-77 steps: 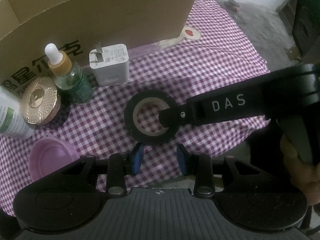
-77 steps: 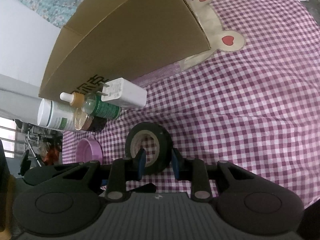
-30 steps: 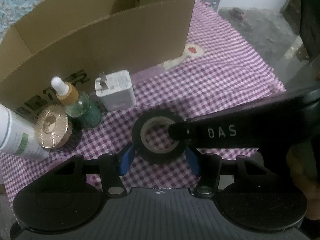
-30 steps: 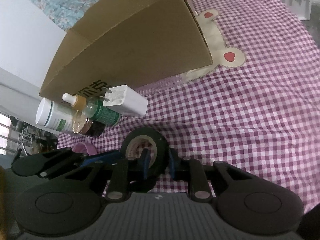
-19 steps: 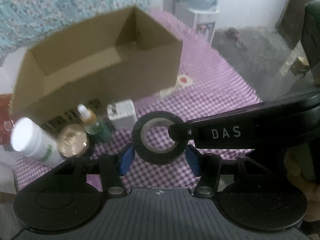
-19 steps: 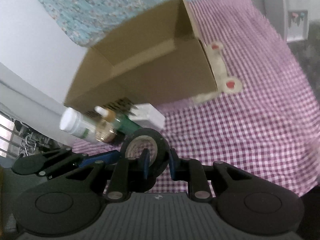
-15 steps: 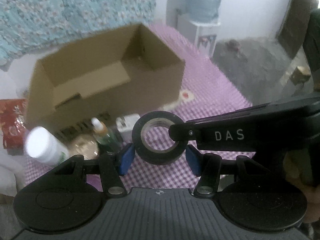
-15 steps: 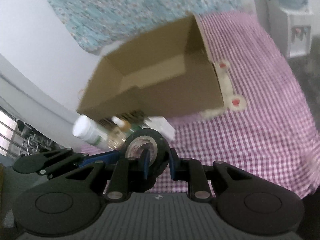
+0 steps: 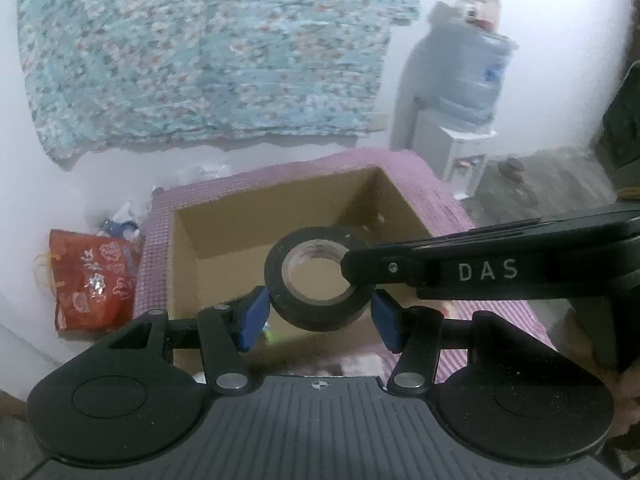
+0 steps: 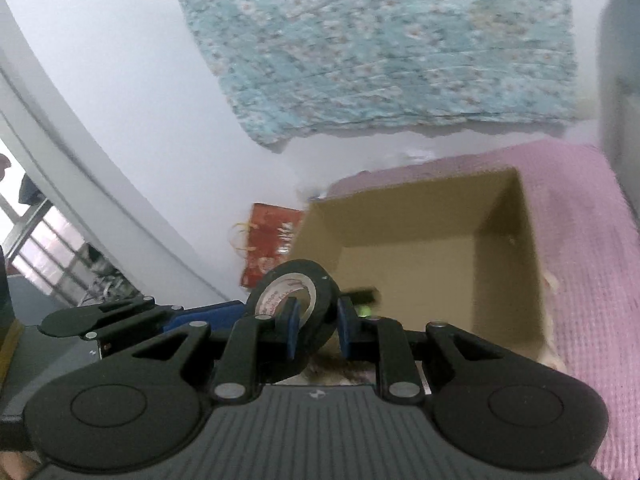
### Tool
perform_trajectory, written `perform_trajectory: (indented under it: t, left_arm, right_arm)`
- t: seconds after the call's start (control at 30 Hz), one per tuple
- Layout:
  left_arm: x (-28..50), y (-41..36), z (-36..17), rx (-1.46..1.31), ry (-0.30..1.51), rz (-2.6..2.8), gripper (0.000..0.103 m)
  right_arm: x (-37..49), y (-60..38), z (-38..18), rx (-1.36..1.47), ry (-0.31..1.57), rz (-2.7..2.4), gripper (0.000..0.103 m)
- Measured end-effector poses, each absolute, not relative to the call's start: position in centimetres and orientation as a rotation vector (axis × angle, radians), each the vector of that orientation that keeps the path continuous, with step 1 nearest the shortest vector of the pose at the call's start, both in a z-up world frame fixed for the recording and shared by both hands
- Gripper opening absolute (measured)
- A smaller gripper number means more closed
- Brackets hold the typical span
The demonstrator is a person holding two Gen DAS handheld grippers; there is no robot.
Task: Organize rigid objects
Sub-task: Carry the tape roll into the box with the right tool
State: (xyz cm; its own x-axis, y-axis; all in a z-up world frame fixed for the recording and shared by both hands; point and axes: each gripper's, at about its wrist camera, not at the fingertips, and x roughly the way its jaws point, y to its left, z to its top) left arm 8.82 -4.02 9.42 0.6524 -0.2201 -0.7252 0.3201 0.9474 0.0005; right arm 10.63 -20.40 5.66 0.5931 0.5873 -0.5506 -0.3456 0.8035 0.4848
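Note:
A black tape roll (image 9: 316, 316) hangs in the air in front of the open cardboard box (image 9: 240, 224), above its near wall. My right gripper (image 10: 316, 324) is shut on the roll's wall, one blue pad inside the hole and one outside. In the left wrist view it comes in from the right as a black arm (image 9: 480, 272). My left gripper (image 9: 320, 316) holds the same roll (image 10: 326, 292) across its width, with a blue pad against each side. The box (image 10: 400, 220) looks empty inside.
The box stands on a purple checked tablecloth (image 9: 440, 196) against a white wall with a floral cloth (image 9: 200, 60). A red bag (image 9: 88, 280) lies left of the table and a water dispenser (image 9: 464, 80) stands to the right. A green bottle top (image 9: 268, 334) peeks below the roll.
Both grippers have risen together with the tape roll, from the tablecloth to above the box's rim. The bottles and the charger have dropped out of view, and the box's inside now shows.

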Motion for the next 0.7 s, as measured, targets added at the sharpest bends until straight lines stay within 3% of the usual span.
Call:
perform_trajectory:
  t: [0.27, 0.5, 0.7]
  left_arm:
    - [18.7, -0.4, 6.7, 0.071, 1.003, -0.248, 0.055]
    - [24.4, 1.7, 1.8, 0.074, 1.17, -0.177, 0.055]
    - [26.8, 1.4, -0.6, 0.107, 1.219, -0.127, 0.052]
  right_arm:
    - [21.5, -16.4, 4.0, 0.328, 0.939, 0.619, 0.021]
    - [29.8, -13.1, -2.3, 0.401, 1.15, 0.636, 0.021]
    - [33.1, -11.6, -6.3, 0.415, 1.223, 0.625, 0.021]
